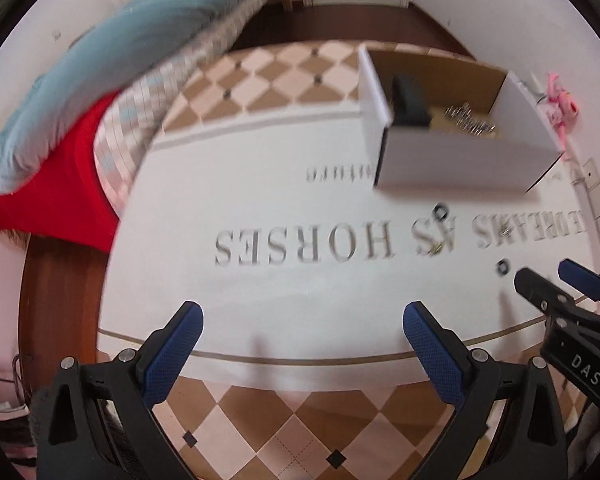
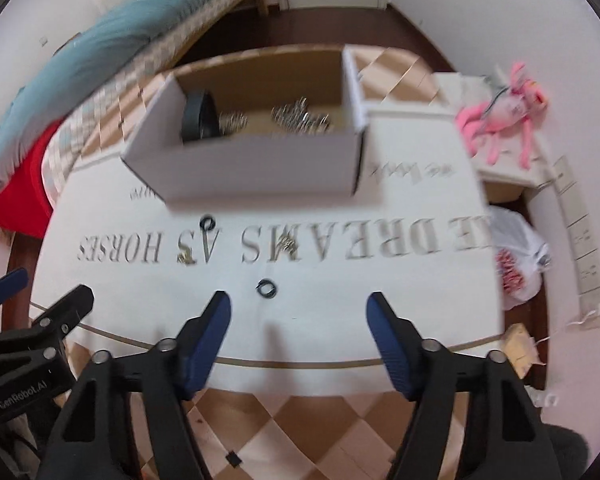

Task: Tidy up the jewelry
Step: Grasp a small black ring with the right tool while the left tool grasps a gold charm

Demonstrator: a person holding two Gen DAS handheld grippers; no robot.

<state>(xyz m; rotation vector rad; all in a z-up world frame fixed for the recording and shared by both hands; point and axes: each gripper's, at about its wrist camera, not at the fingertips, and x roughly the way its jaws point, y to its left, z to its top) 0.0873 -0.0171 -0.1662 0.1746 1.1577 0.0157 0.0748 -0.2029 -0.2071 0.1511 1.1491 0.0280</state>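
Four small pieces of jewelry are left loose on the white mat [image 2: 380, 312] that covers the table: a dark ring [image 2: 266, 288] just ahead of the right tool [image 2: 298, 312], a second dark ring [image 2: 207, 224] close to the front wall of the white box [image 2: 260, 176], and two small metallic pieces, one [image 2: 185, 257] and another [image 2: 287, 243], lying on the printed letters between them. Blur prevents their kind from being told. Inside the open box a black round case [image 2: 198, 116] and a heap of silvery jewelry [image 2: 300, 120] are already gathered, which suggests the box is meant as the collecting place and is set within easy reach of both tools.

The right tool is held spread wide and empty, low over the mat and aimed at the nearer ring, probably so that this piece is taken first. The left tool [image 1: 302, 322] is likewise held spread, with nothing between its blue pads [image 1: 180, 344], over a bare stretch of mat well apart from the loose pieces, apparently kept out of the right tool's way.
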